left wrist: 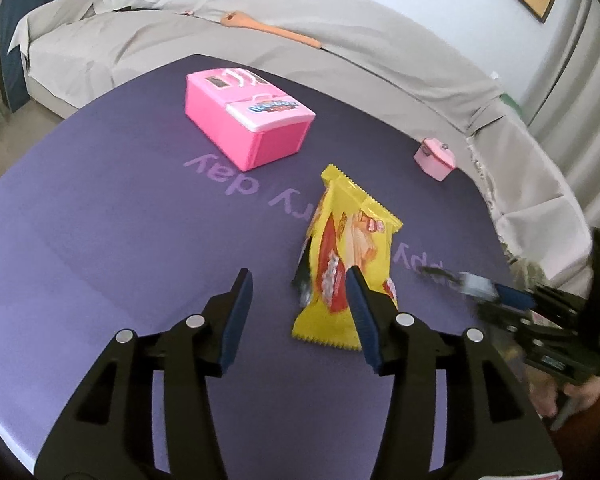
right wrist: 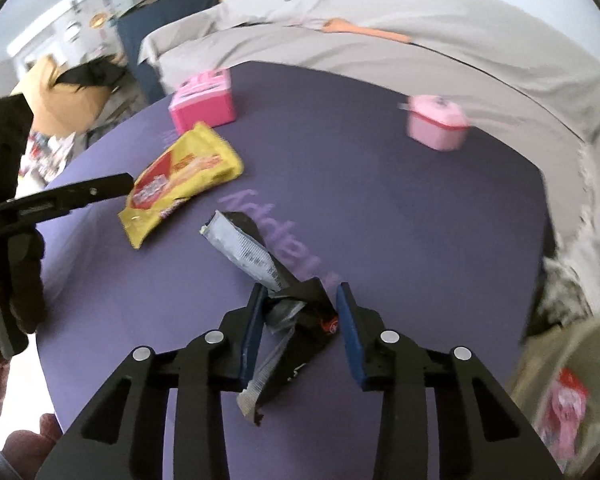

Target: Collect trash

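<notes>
A yellow snack wrapper (left wrist: 350,256) lies on the purple table (left wrist: 120,240), just ahead of my left gripper (left wrist: 300,280), which is open and empty; its right finger overlaps the wrapper's near edge. The wrapper also shows in the right wrist view (right wrist: 180,178). A black and silver wrapper (right wrist: 268,280) lies crumpled between the fingers of my right gripper (right wrist: 300,296). The jaws stand partly apart around it, and I cannot tell whether the pads press it. In the left wrist view the right gripper (left wrist: 492,288) is blurred at the right edge.
A pink toy box (left wrist: 248,120) stands at the back of the table, and a small pink toy pot (left wrist: 436,158) at the back right. A covered sofa (left wrist: 260,36) with a wooden spoon (left wrist: 272,28) curves behind. A bag with pink packaging (right wrist: 564,408) sits at the right.
</notes>
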The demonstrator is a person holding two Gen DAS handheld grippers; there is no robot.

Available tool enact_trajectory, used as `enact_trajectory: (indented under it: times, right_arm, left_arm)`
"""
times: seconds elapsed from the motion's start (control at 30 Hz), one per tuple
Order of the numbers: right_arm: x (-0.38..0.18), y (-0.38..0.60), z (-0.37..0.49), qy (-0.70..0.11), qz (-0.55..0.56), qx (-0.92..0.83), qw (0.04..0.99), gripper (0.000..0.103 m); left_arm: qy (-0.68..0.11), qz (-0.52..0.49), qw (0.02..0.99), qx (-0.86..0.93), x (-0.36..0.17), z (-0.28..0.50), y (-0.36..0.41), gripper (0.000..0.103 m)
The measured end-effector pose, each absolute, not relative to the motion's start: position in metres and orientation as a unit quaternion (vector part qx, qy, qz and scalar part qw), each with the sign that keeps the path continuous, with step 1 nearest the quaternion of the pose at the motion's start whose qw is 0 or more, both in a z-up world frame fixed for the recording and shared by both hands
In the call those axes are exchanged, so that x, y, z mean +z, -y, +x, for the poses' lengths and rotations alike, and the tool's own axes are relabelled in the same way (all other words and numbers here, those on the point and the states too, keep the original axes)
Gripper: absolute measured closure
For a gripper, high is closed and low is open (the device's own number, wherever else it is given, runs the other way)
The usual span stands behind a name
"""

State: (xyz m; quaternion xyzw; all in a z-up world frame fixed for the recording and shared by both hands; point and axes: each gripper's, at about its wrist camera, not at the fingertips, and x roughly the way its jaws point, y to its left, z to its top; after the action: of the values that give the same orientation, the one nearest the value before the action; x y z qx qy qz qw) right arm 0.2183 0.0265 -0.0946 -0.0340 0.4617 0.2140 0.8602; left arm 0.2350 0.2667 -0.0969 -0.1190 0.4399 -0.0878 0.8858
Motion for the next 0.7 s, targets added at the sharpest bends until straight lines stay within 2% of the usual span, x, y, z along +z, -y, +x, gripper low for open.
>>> enact_trajectory:
  times: [0.23, 0.33, 0.37, 0.4, 0.5, 0.7]
  right_arm:
    - [-0.08, 0.011, 0.201, -0.444, 0.0, 0.178, 0.878, 0.068]
    - [-0.081, 0.021, 0.199, -0.453, 0.01, 0.173, 0.875, 0.068]
    - [-0.08, 0.022, 0.199, -0.457, 0.005, 0.169, 0.873, 0.068]
    - [-0.078, 0.023, 0.197, -0.458, -0.001, 0.165, 0.874, 0.068]
    - [-0.063, 0.027, 0.192, -0.443, -0.02, 0.157, 0.882, 0.069]
    - [-0.031, 0.046, 0.182, -0.409, -0.023, 0.134, 0.902, 0.068]
  left_arm:
    - [-0.453, -0.105, 0.884, -0.055, -0.103, 0.257, -0.243, 0.058]
    - [-0.46, -0.087, 0.882, -0.048, -0.103, 0.258, -0.231, 0.075]
    - [-0.465, -0.093, 0.879, -0.057, -0.104, 0.258, -0.227, 0.086]
    - [-0.466, -0.1, 0.877, -0.062, -0.104, 0.256, -0.225, 0.09]
    - [-0.46, -0.107, 0.878, -0.077, -0.1, 0.247, -0.216, 0.097]
    - [-0.432, -0.106, 0.891, -0.094, -0.07, 0.231, -0.205, 0.097]
